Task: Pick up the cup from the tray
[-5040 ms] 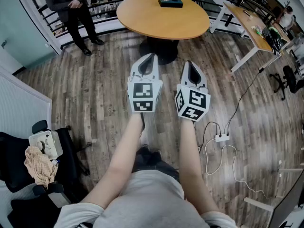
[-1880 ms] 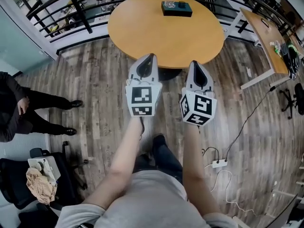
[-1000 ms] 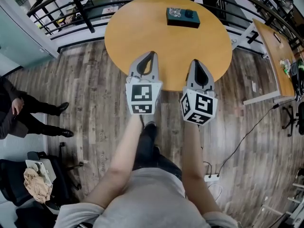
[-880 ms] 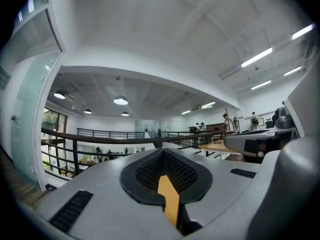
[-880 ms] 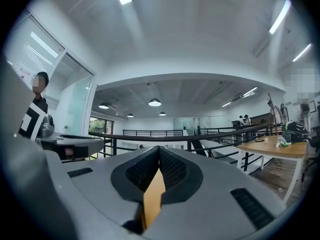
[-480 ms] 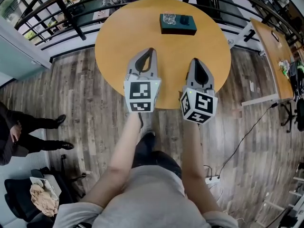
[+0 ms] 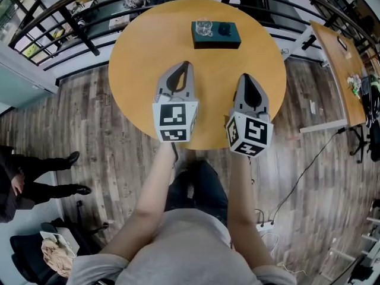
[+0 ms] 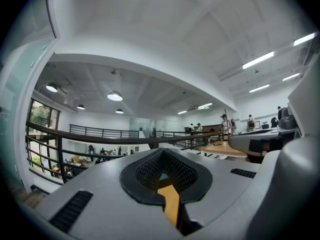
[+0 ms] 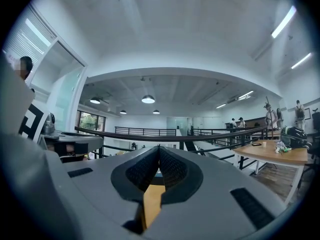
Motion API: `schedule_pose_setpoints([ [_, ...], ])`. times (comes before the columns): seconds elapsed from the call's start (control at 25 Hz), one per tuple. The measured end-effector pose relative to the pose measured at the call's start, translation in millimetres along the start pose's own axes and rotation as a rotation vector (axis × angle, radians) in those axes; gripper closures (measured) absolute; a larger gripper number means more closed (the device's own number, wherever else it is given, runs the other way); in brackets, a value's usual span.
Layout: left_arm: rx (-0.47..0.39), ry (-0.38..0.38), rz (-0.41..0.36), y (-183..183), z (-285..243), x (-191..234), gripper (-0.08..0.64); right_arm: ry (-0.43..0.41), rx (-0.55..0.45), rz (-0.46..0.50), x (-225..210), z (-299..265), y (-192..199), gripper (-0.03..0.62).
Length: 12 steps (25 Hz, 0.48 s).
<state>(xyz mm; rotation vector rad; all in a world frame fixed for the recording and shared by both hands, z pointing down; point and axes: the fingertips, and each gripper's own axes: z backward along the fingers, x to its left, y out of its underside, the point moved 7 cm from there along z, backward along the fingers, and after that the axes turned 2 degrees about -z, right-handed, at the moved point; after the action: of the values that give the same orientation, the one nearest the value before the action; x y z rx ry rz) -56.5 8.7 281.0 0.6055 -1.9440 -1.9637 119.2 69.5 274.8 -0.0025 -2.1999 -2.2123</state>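
Note:
A clear glass cup (image 7: 203, 27) stands at the left end of a dark teal tray (image 7: 216, 40) on the far side of a round orange table (image 7: 142, 58). A small dark object (image 7: 225, 29) sits beside the cup on the tray. Both grippers hover side by side over the table's near half, well short of the tray. My left gripper (image 7: 189, 63) (image 8: 162, 152) has its jaws together with nothing between them. My right gripper (image 7: 244, 76) (image 9: 159, 147) is likewise shut and empty. In both gripper views only a slice of the tabletop shows through the jaws.
A black railing (image 7: 71, 22) curves behind the table. A long wooden desk (image 7: 335, 46) stands to the right. Cables and a power strip (image 7: 267, 221) lie on the wood floor. A person's legs (image 7: 35, 174) are at the left edge.
The table and tray have come closer in the head view. Both grippers have passed from over the floor to over the table's near half. Both stay shut.

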Motion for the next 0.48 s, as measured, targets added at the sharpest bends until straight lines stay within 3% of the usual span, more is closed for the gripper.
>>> schedule_pose_setpoints([
  [0.48,0.034,-0.066,-0.001,13.2,-91.1,1.6,0.555,-0.073,0.035,-0.007,-50.8,-98.8,16.4,0.586],
])
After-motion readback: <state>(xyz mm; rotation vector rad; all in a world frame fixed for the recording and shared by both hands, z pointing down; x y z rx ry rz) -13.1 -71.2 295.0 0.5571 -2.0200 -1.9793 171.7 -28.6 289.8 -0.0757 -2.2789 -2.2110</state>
